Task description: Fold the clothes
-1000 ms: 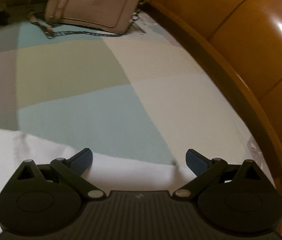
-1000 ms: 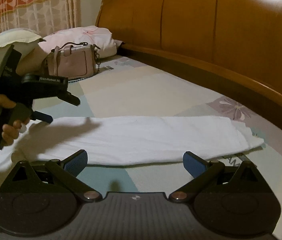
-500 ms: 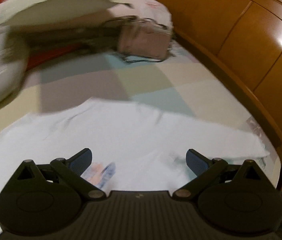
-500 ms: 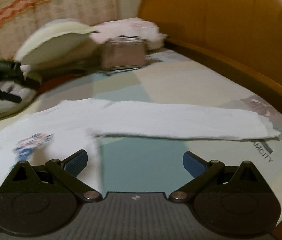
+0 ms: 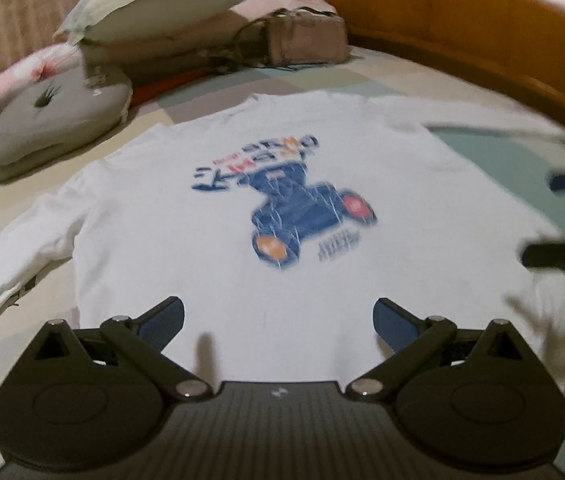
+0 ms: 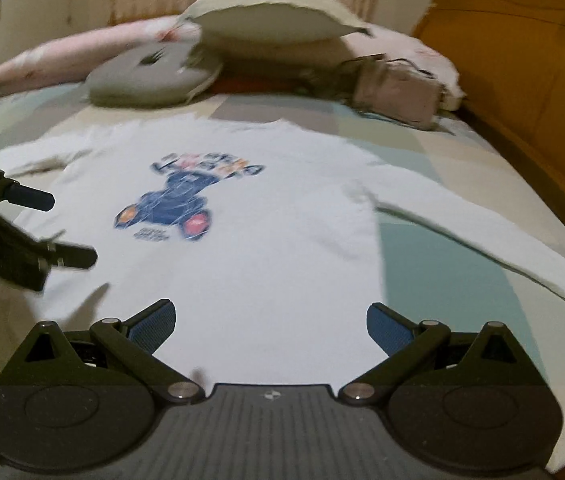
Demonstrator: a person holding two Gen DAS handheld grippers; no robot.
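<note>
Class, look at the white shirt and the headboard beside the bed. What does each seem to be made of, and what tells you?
White shirt: soft knit fabric, probably cotton, matte; it lies limp with small creases and carries a printed graphic. Headboard: wood or wood veneer with a glossy varnish, judging by its orange-brown panels and bright glare.

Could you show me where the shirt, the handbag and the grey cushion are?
Shirt [image 5: 186,240]: left wrist view, on its white chest.
Handbag [image 6: 398,92]: right wrist view, on its front panel.
Cushion [image 5: 54,128]: left wrist view, on its top face.
</note>
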